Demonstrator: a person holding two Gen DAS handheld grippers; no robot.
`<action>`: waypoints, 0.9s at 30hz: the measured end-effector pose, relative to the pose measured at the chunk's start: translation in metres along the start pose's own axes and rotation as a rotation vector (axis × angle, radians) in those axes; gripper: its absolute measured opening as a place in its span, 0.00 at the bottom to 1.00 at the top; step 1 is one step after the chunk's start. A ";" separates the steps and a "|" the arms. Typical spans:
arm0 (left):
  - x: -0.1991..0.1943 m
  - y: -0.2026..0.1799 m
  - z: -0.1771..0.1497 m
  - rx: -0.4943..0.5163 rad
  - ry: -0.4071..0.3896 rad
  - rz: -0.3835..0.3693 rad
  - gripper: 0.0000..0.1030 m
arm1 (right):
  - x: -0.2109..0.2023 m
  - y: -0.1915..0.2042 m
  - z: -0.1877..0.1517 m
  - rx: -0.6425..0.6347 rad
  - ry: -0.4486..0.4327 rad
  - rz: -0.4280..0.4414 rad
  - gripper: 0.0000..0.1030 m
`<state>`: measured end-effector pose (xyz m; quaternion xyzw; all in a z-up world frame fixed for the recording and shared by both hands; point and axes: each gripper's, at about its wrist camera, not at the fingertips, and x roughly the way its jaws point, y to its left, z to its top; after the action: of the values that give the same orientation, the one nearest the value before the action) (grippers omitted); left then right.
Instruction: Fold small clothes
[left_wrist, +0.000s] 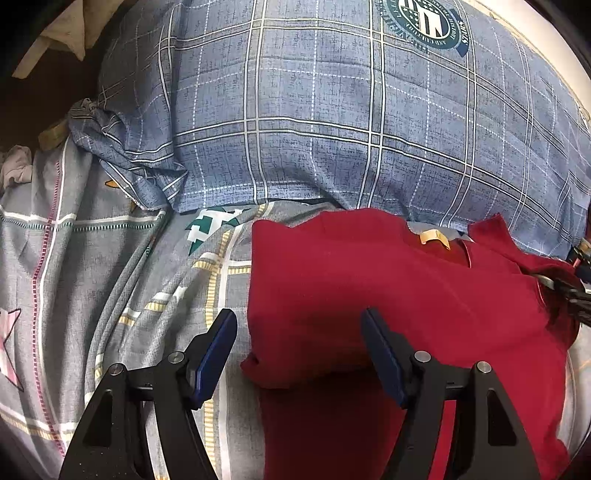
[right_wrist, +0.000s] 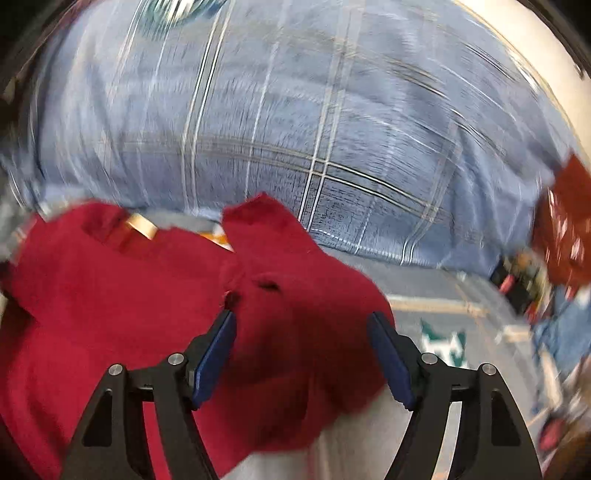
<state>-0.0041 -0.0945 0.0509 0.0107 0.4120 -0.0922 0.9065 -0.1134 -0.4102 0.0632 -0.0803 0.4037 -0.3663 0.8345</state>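
1. Left wrist view, left tool (left_wrist: 299, 332): jaws set well apart, with nothing clamped. The left finger hangs over the bed sheet; the right finger hangs over the red garment.
2. Left wrist view, red garment (left_wrist: 369, 288): lies on the bed, partly folded, its left edge straight and doubled over. A tan neck label (left_wrist: 436, 236) shows at the far side. A loose flap rises at the far right.
3. Left wrist view, bed sheet (left_wrist: 110, 277): grey, with checked lines and a pink star, rumpled into ridges left of the garment.
4. Left wrist view, blue plaid pillow (left_wrist: 314, 110): large, just beyond the garment, with a round crest printed at the top right.
5. Left wrist view, right tool (left_wrist: 569, 291): only dark parts show at the right edge, at the garment's far right side.
6. Right wrist view, heavily blurred, right tool (right_wrist: 303, 332): jaws spread wide, pads pressing on nothing. A bunched fold of the red garment (right_wrist: 110, 295) lies between and beyond the fingers.
7. Right wrist view, blue plaid pillow (right_wrist: 277, 129): fills the upper picture behind the garment.
8. Right wrist view, red patterned item (right_wrist: 565, 229): at the right edge, too blurred to identify.
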 end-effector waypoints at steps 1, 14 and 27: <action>0.000 0.000 0.000 -0.002 -0.001 -0.001 0.67 | 0.011 0.007 0.005 -0.059 0.021 -0.035 0.73; -0.016 0.020 0.008 -0.062 -0.052 -0.002 0.67 | -0.014 -0.034 0.044 0.101 -0.021 0.391 0.04; -0.035 0.059 0.007 -0.182 -0.084 -0.016 0.67 | -0.076 0.086 0.073 -0.126 0.058 0.984 0.09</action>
<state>-0.0113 -0.0319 0.0789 -0.0789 0.3802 -0.0622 0.9194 -0.0435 -0.3084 0.1215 0.0798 0.4382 0.0942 0.8904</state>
